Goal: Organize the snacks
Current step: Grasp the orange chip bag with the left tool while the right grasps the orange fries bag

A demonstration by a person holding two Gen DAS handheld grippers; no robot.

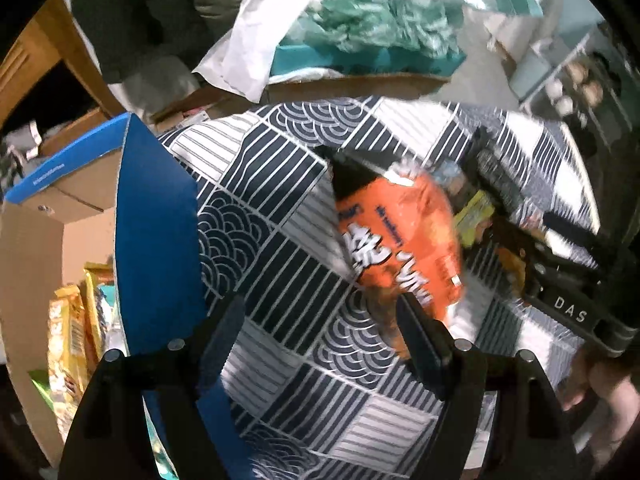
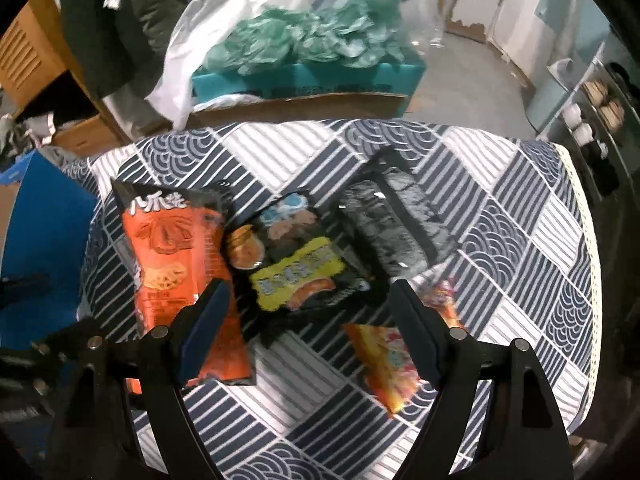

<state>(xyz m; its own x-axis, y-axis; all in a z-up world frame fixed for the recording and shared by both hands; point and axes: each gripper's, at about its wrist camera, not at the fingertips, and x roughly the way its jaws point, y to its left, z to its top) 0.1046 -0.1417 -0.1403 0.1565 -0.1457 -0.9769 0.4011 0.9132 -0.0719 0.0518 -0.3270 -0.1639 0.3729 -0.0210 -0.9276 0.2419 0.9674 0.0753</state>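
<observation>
Four snack packets (image 2: 296,256) are lying mid-tabletop (image 2: 520,216), leaving its edges bare; both grippers' fingers (image 1: 420,336) (image 2: 416,332) are hanging spread, pinching nothing.

A cluttered home room here: patterned tablecloth (image 2: 520,208) on the table, cardboard boxes (image 1: 80,196) on the floor, wooden furniture (image 2: 28,56) at left, a shelf of cups (image 2: 580,128) at right

Four snack packets (image 2: 296,264) lie side by side on the tablecloth (image 2: 520,216).
</observation>
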